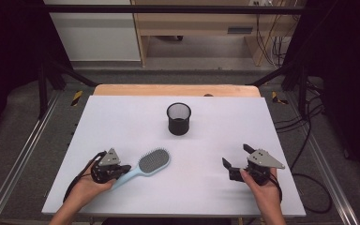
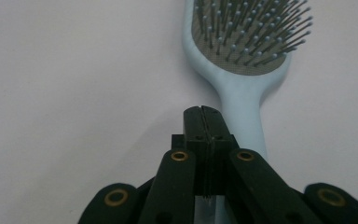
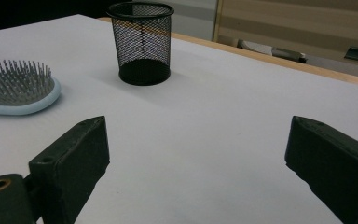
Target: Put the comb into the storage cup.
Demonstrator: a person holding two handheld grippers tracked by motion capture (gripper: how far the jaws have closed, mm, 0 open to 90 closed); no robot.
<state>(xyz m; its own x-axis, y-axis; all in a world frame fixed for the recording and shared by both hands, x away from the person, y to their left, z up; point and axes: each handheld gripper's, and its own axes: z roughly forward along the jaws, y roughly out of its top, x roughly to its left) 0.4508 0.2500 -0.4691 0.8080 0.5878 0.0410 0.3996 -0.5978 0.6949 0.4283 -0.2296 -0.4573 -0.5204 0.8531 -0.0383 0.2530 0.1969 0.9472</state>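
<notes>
Lying on the white counter (image 1: 122,117) at near left, the light blue hairbrush (image 1: 146,165) is seen bristles up, its head pointing far-right and its handle running under the left tool (image 1: 122,169). That tool's jaws are pressed together just above the handle; whether the handle is pinched cannot be told. The right tool (image 1: 234,157) is held at near right, jaws spread wide with nothing between them. A black mesh cup (image 1: 178,118) stands upright farther back, well apart from the hairbrush

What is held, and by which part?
Nothing. On the left gripper the jaws are shut together above the handle of the light blue plastic hairbrush; on the right gripper they stand open, empty.
</notes>
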